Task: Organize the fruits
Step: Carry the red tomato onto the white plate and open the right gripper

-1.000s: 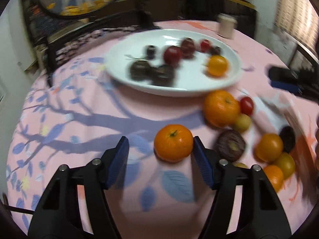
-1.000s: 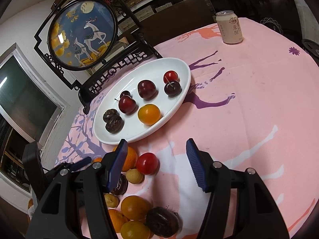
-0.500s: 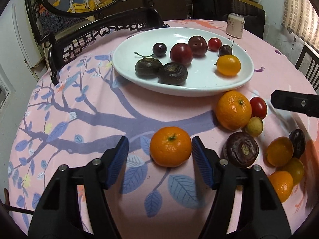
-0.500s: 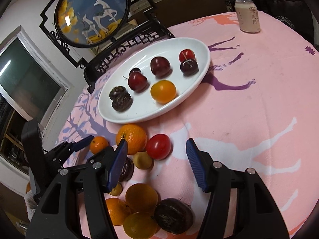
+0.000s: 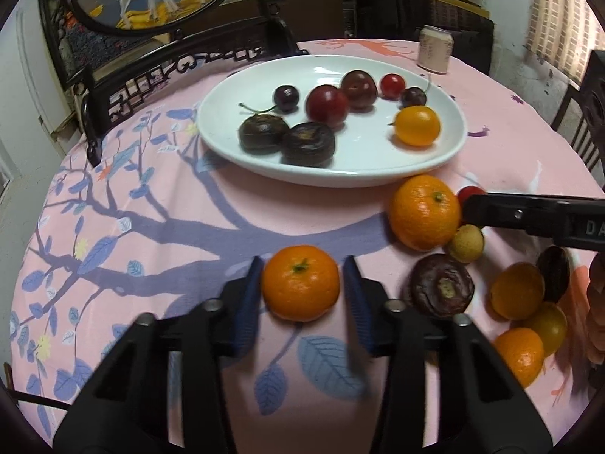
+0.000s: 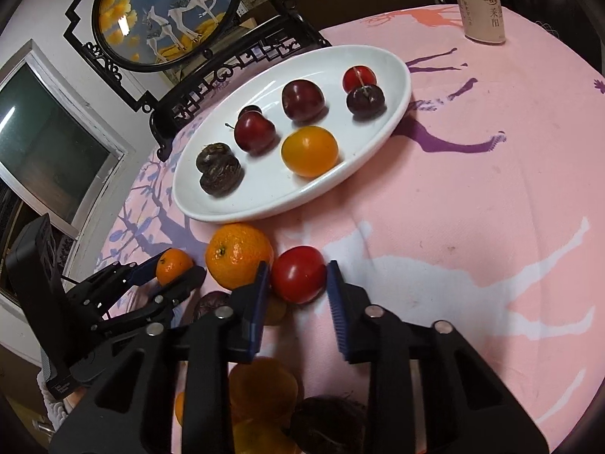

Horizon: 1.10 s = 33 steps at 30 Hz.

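Observation:
A small orange [image 5: 300, 287] sits on the pink cloth in front of the white plate [image 5: 340, 179]. My left gripper [image 5: 302, 261] is closing on it, its blue pads against both sides. The right wrist view shows that same grip on the small orange [image 6: 173, 265] at the left. My right gripper [image 6: 298, 265] is closing on a red tomato [image 6: 298, 282], which is pinched between its pads. A large orange [image 6: 238, 255] touches the tomato's left side. In the left wrist view one right-gripper finger [image 5: 522, 213] hides most of the tomato [image 5: 469, 191].
The plate [image 6: 264, 212] holds dark plums, cherries, a yellow tomato and two dark wrinkled fruits. Several loose fruits [image 5: 518, 295] lie to the right, among them a dark purple one [image 5: 440, 289]. A can [image 6: 482, 11] stands at the far edge. A framed deer screen [image 6: 166, 11] stands behind the plate.
Both pairs of jaws have narrowed from wide apart onto their fruits. The right gripper came down and forward around the red tomato. The left gripper stayed over the small orange.

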Available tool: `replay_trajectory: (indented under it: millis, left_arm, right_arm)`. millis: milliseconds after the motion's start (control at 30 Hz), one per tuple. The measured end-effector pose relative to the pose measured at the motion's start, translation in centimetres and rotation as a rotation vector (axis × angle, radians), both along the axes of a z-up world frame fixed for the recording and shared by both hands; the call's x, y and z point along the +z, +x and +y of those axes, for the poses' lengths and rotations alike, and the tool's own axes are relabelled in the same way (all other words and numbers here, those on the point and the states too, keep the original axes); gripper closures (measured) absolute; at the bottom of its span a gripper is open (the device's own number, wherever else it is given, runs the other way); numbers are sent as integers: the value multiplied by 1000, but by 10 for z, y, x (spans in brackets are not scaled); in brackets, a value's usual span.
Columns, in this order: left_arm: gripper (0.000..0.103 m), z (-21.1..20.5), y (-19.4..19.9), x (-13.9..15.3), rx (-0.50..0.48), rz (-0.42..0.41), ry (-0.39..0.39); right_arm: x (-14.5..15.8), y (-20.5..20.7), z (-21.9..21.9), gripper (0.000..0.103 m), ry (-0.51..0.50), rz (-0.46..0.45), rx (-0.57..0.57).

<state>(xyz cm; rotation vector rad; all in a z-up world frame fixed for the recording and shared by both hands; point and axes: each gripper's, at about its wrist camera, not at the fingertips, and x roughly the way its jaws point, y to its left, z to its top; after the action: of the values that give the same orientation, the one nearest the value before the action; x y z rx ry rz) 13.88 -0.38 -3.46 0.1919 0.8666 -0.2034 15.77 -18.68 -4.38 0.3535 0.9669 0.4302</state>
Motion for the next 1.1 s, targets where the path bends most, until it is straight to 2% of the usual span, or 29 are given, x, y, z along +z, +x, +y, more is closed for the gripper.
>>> replay_trajectory:
  millis: [133, 333, 467, 600, 667, 700, 833, 967, 1100]
  left_arm:
    - [65, 2, -1, 2, 10, -3, -11]
    - [65, 11, -6, 27, 41, -78, -54]
    - [65, 8, 19, 45, 71, -96, -78]
    - [64, -2, 53, 52, 93, -88, -115]
    - [48, -6, 61, 53, 119, -120, -126]
    - [34, -6, 61, 53, 125, -135, -133]
    - [33, 2, 57, 50, 121, -150, -116]
    - [32, 11, 50, 50, 130, -132, -147]
    - [28, 9, 32, 47, 121, -145, -105]
  right_arm:
    - [2, -4, -3, 73, 12, -5, 1]
    - [28, -14, -20, 73, 51, -101, -41]
    - [45, -2, -19, 73, 30, -160, -85]
    - [49, 32, -13, 72, 44, -156, -113]
    - [44, 44, -14, 70, 71, -158, -115]
    - [40, 48, -15, 65, 78, -155, -115]
    - [34, 49, -19, 59, 73, -142, -108]
    - [31, 40, -24, 59, 82, -126, -117]
    - [31, 27, -29, 59, 94, -122, -125]
